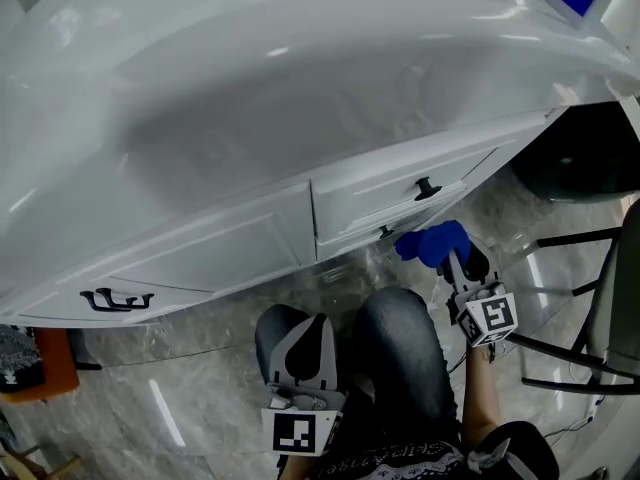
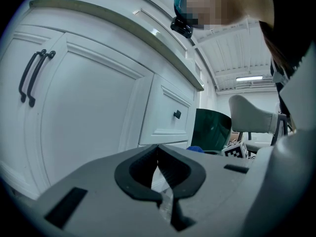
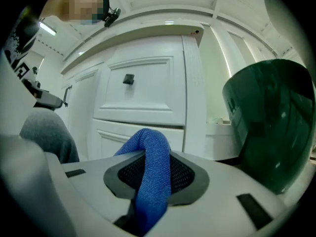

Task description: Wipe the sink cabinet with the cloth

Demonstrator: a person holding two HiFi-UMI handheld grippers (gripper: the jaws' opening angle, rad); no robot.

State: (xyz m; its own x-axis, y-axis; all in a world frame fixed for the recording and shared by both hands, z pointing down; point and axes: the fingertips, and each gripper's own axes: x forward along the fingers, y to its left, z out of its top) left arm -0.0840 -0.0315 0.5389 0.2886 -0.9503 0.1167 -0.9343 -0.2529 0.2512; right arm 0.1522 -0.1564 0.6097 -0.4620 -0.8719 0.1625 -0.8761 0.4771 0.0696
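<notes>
Currently the right gripper point(image 3: 155, 177) is pinching the blue cloth point(image 3: 148, 167), holding it just before the lower drawer front point(image 3: 140, 132) of the white sink cabinet point(image 1: 230, 238), near a dark bin point(image 3: 271, 127); contact unclear. The left gripper point(image 2: 158, 174) is hovering over the person's knee point(image 1: 400, 338), jaws pressed together, empty.

The cloth point(image 3: 148, 181) is a blue fabric with a fine, nubbly knit. The sink cabinet point(image 1: 230, 233) has smooth white panels with a glossy painted look. Its handles point(image 1: 117, 300) are matt black, seemingly metal. The left gripper point(image 2: 158, 148) and right gripper point(image 3: 146, 154) are matt grey plastic with black, finely ribbed pads point(image 3: 185, 174). The floor point(image 1: 190, 368) is polished grey marbling that reflects light streaks. The dark green bin point(image 3: 269, 127) at the right is shiny.
</notes>
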